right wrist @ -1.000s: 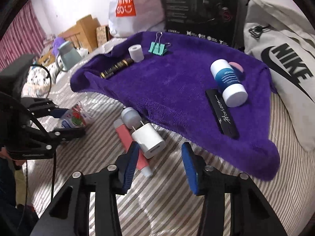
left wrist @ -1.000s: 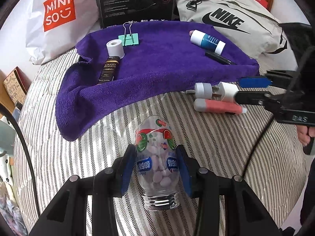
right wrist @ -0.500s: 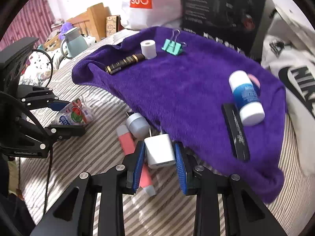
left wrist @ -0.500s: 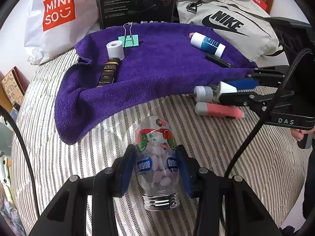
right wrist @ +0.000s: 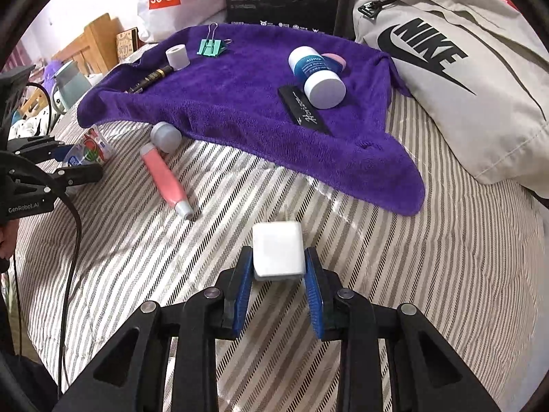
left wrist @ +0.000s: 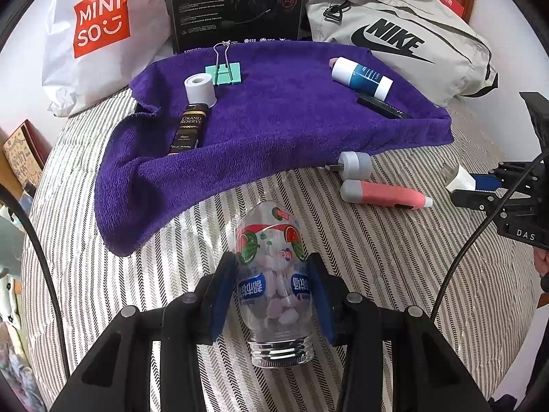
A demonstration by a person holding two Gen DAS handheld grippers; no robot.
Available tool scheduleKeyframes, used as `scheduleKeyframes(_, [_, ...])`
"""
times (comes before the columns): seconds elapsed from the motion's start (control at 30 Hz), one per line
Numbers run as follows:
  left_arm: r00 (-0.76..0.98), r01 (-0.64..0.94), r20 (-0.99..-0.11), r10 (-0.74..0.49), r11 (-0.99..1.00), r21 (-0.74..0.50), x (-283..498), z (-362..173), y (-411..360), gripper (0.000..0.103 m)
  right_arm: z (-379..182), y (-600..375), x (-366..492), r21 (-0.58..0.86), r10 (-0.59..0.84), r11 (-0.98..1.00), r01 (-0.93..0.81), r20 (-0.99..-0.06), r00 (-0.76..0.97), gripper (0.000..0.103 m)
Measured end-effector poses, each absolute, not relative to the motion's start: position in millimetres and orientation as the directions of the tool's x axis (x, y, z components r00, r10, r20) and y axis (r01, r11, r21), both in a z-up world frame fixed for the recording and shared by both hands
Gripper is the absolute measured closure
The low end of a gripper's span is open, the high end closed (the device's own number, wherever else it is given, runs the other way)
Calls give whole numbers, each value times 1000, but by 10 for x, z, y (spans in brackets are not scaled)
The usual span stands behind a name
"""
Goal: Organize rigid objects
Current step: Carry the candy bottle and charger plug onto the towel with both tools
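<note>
Left claw (left wrist: pixel 272 293): low in the frame, clamped on a candy jar (left wrist: pixel 272 274) lying cap-end toward the camera, over the striped bed (left wrist: pixel 394 274).
Right claw (right wrist: pixel 278 283): bottom centre, clamped on a white charger (right wrist: pixel 278 254), prongs pointing away.
Purple towel (right wrist: pixel 240 110): upper frame, well apart from the charger.
</note>
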State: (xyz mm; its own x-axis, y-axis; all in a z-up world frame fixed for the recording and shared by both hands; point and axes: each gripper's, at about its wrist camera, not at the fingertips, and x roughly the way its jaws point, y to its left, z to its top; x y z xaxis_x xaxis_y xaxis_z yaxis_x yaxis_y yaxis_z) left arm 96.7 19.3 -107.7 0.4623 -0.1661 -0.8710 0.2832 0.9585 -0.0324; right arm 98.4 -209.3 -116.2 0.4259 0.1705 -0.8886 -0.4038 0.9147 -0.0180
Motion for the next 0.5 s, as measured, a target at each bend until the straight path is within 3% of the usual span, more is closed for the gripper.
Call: scheduleKeyframes(0.5, [482, 264, -858, -178, 963, -52, 965, -969, 280, 63, -1053, -2097, 958, 5, 202, 909, -417, -879, 432, 75])
